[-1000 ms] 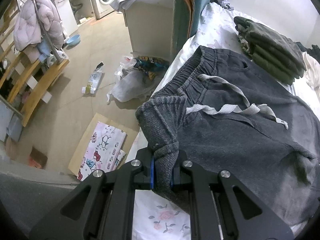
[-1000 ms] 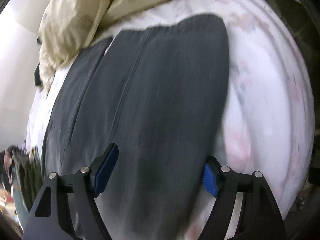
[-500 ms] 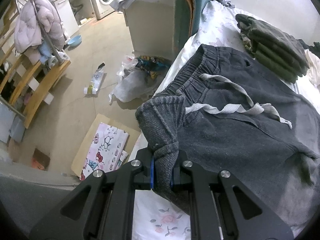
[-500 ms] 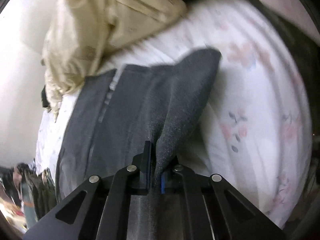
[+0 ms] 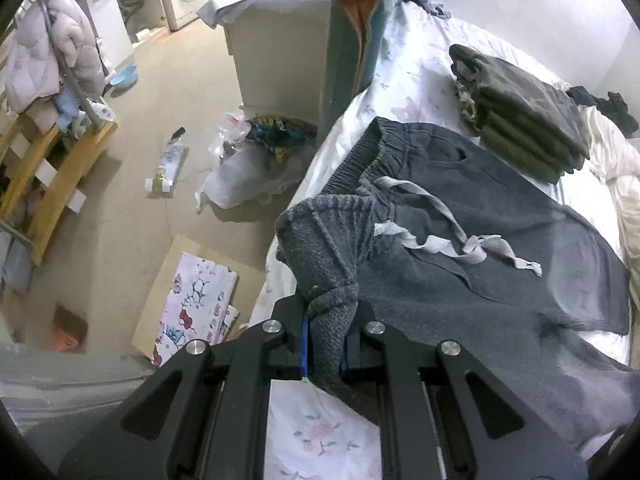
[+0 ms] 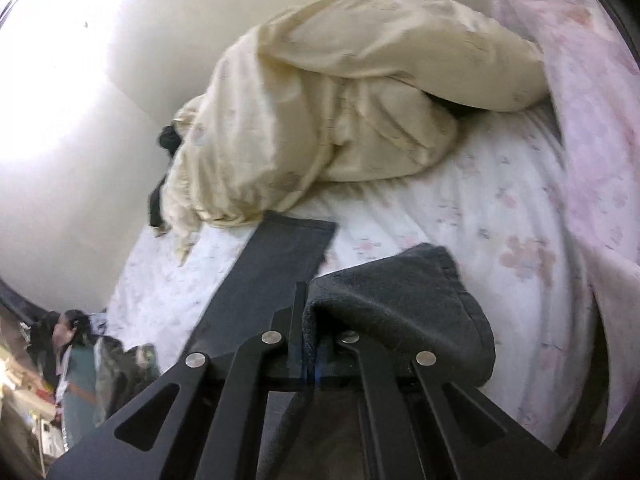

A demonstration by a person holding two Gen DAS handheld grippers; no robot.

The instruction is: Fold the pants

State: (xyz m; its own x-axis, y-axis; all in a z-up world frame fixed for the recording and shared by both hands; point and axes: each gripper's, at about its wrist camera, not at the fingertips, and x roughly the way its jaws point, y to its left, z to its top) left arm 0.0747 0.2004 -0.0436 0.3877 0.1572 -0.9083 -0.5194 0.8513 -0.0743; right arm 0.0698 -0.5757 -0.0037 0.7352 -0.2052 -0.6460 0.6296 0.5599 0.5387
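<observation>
Dark grey pants (image 5: 472, 248) with a pale drawstring (image 5: 440, 236) lie across the floral bed sheet (image 5: 320, 436). My left gripper (image 5: 324, 344) is shut on a bunched corner of the elastic waistband, raised off the bed at its near edge. In the right wrist view my right gripper (image 6: 316, 356) is shut on the hem end of one grey pant leg (image 6: 400, 300), lifted above the sheet (image 6: 460, 220) with the cloth draping over the right finger. The other leg (image 6: 276, 256) lies flat on the bed beyond it.
A stack of folded olive garments (image 5: 524, 116) sits on the bed behind the pants. A cream duvet (image 6: 340, 100) is heaped at the bed's far end, beside a pink floral pillow (image 6: 592, 92). Bags, cardboard and a bottle litter the floor (image 5: 168, 168) left of the bed. A person (image 6: 68, 336) stands at the lower left.
My right gripper closed on the pant leg's end and lifted it high off the sheet, tilting up toward the duvet. The left gripper rose a little with the waistband still pinched.
</observation>
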